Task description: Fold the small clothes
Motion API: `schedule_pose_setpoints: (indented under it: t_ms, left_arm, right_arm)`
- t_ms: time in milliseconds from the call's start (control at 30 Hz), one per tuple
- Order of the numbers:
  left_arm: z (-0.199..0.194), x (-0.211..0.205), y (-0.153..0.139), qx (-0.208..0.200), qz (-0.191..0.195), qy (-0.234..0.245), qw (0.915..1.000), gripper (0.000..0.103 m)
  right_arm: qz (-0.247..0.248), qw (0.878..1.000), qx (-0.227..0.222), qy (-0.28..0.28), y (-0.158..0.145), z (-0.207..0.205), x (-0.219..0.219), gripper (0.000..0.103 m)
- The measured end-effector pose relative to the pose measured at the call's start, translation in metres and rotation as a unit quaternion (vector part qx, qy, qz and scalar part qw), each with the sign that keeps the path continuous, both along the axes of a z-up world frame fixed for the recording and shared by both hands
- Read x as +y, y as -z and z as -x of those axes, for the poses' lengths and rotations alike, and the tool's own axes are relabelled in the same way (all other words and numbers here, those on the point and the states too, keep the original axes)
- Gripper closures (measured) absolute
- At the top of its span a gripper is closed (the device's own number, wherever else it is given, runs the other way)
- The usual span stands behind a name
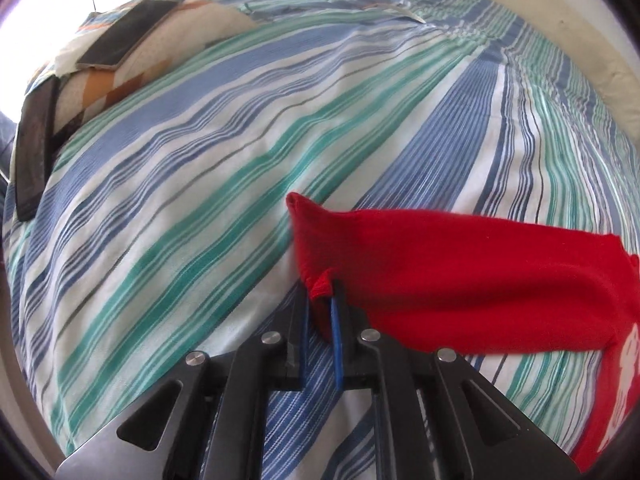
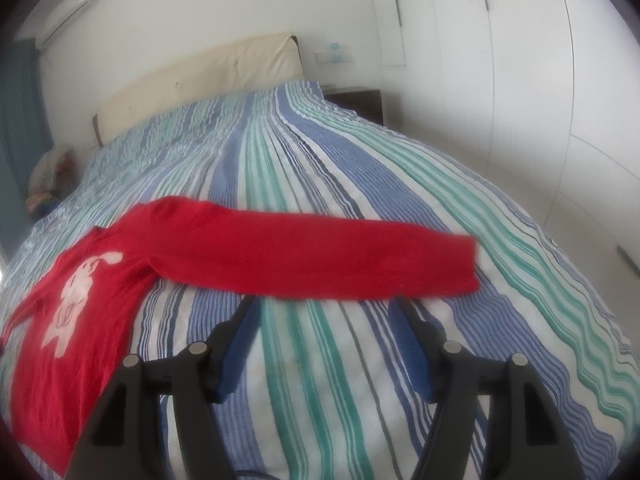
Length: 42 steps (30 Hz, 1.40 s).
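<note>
Shirt [image 2: 80, 292] in red, with a white cartoon print on the chest, is laid flat on the striped bed [image 2: 320, 360]. One long sleeve [image 2: 320, 260] is stretched out to the right across the blue and green stripes. The cuff [image 1: 320, 292] of the other sleeve is pinched between the fingers of the left claw [image 1: 322, 308]. The right claw [image 2: 324, 300] is held spread wide just near of the stretched sleeve, gripping nothing. Two dark phones [image 1: 124, 34] are seen resting on a patterned pillow [image 1: 200, 36] at the far left.
</note>
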<state>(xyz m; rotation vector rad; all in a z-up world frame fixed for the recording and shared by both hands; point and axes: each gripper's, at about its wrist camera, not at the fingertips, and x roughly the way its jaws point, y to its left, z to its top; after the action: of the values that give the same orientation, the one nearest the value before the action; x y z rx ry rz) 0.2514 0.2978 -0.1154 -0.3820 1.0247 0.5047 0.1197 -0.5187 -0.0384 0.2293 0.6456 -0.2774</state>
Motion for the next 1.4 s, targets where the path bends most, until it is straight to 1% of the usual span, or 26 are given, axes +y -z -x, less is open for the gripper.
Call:
schedule_pose_setpoints:
  t_ms: [67, 100, 167, 200, 233, 300, 333, 367, 433, 500, 533, 600, 667, 733, 833, 933, 1033, 1067, 1100, 1133, 1167, 1200, 1233, 1267, 1333, 1400]
  left_arm:
    - [-0.004, -0.004, 0.000, 0.016, -0.015, 0.019, 0.9996, 0.094]
    - [-0.002, -0.007, -0.003, 0.028, -0.032, 0.031, 0.9986, 0.087]
    - [0.003, -0.015, -0.016, 0.059, -0.071, 0.044, 0.9947, 0.066]
    - [0.010, -0.021, -0.028, 0.065, -0.094, 0.052, 0.9921, 0.045]
    - [0.018, -0.028, -0.044, 0.052, -0.115, 0.066, 0.9898, 0.035]
    - [0.025, -0.048, -0.079, 0.011, -0.145, 0.114, 0.9827, 0.026]
    - [0.022, -0.061, -0.095, -0.009, -0.146, 0.143, 0.9788, 0.021]
    - [0.015, -0.073, -0.110, -0.030, -0.134, 0.174, 0.9752, 0.019]
    - [-0.010, -0.102, -0.133, -0.067, -0.084, 0.244, 0.9638, 0.011]
    - [-0.051, -0.138, -0.138, -0.078, -0.031, 0.316, 0.9451, 0.006]
    - [-0.073, -0.156, -0.135, -0.076, -0.015, 0.347, 0.9347, 0.006]
    - [-0.118, -0.194, -0.120, -0.058, -0.018, 0.388, 0.9196, 0.006]
    - [-0.158, -0.227, -0.102, -0.041, -0.030, 0.407, 0.9119, 0.007]
    - [-0.186, -0.253, -0.085, -0.024, -0.025, 0.424, 0.9050, 0.007]
    - [-0.219, -0.271, -0.065, -0.016, -0.013, 0.448, 0.8936, 0.007]
    - [-0.241, -0.277, -0.040, 0.013, 0.013, 0.470, 0.8824, 0.007]
    - [-0.250, -0.289, -0.014, 0.055, -0.011, 0.489, 0.8704, 0.007]
    - [-0.248, -0.291, -0.011, 0.056, -0.019, 0.494, 0.8673, 0.007]
    - [-0.243, -0.292, -0.012, 0.045, -0.024, 0.498, 0.8655, 0.021]
    - [-0.238, -0.294, -0.017, 0.028, -0.023, 0.505, 0.8622, 0.065]
    - [-0.233, -0.297, -0.022, 0.018, -0.020, 0.510, 0.8599, 0.094]
    - [-0.227, -0.299, -0.029, 0.003, -0.041, 0.501, 0.8644, 0.102]
    - [-0.220, -0.301, -0.037, -0.024, -0.071, 0.492, 0.8676, 0.102]
    - [-0.215, -0.300, -0.044, -0.047, -0.081, 0.483, 0.8706, 0.102]
    - [-0.214, -0.293, -0.050, -0.077, -0.089, 0.450, 0.8853, 0.102]
    - [-0.222, -0.288, -0.037, -0.068, -0.089, 0.421, 0.8999, 0.102]
  right_arm:
    - [0.001, 1.000, 0.001, 0.000, 0.001, 0.000, 0.000, 0.037]
    - [0.001, 1.000, 0.002, 0.000, 0.001, 0.000, 0.000, 0.037]
    - [0.001, 1.000, 0.003, -0.003, -0.001, 0.002, -0.001, 0.037]
    - [-0.002, 1.000, 0.006, -0.009, -0.002, 0.002, -0.002, 0.034]
    - [-0.006, 1.000, 0.012, -0.016, -0.005, 0.001, -0.003, 0.026]
    - [-0.008, 0.999, 0.017, -0.031, -0.015, -0.001, -0.006, 0.018]
    - [-0.006, 0.999, 0.018, -0.038, -0.023, -0.005, -0.005, 0.017]
    - [-0.004, 0.998, 0.021, -0.052, -0.030, -0.013, -0.003, 0.017]
    - [0.003, 0.995, 0.029, -0.092, -0.048, -0.040, 0.009, 0.017]
    - [0.008, 0.990, 0.028, -0.141, -0.068, -0.076, 0.030, 0.017]
    - [0.001, 0.985, 0.027, -0.171, -0.077, -0.098, 0.042, 0.017]
    - [-0.023, 0.973, 0.033, -0.227, -0.087, -0.145, 0.065, 0.017]
    - [-0.041, 0.964, 0.049, -0.256, -0.087, -0.193, 0.085, 0.017]
    - [-0.066, 0.954, 0.082, -0.282, -0.079, -0.243, 0.103, 0.017]
    - [-0.061, 0.939, 0.130, -0.313, -0.057, -0.304, 0.130, 0.017]
    - [-0.043, 0.921, 0.177, -0.345, -0.026, -0.347, 0.149, 0.017]
    - [-0.038, 0.910, 0.207, -0.358, 0.005, -0.375, 0.161, 0.017]
    - [-0.038, 0.907, 0.215, -0.359, 0.015, -0.382, 0.164, 0.017]
    - [-0.035, 0.906, 0.224, -0.359, 0.026, -0.388, 0.167, 0.020]
    - [-0.031, 0.902, 0.238, -0.358, 0.036, -0.392, 0.170, 0.033]
    - [-0.022, 0.898, 0.255, -0.359, 0.046, -0.394, 0.174, 0.041]
    - [-0.001, 0.897, 0.258, -0.360, 0.050, -0.392, 0.179, 0.063]
    - [0.018, 0.898, 0.250, -0.363, 0.048, -0.389, 0.183, 0.099]
    - [0.028, 0.901, 0.236, -0.363, 0.041, -0.384, 0.186, 0.097]
    - [0.079, 0.917, 0.187, -0.344, 0.018, -0.372, 0.190, 0.097]
    - [0.107, 0.926, 0.148, -0.331, 0.007, -0.365, 0.194, 0.097]
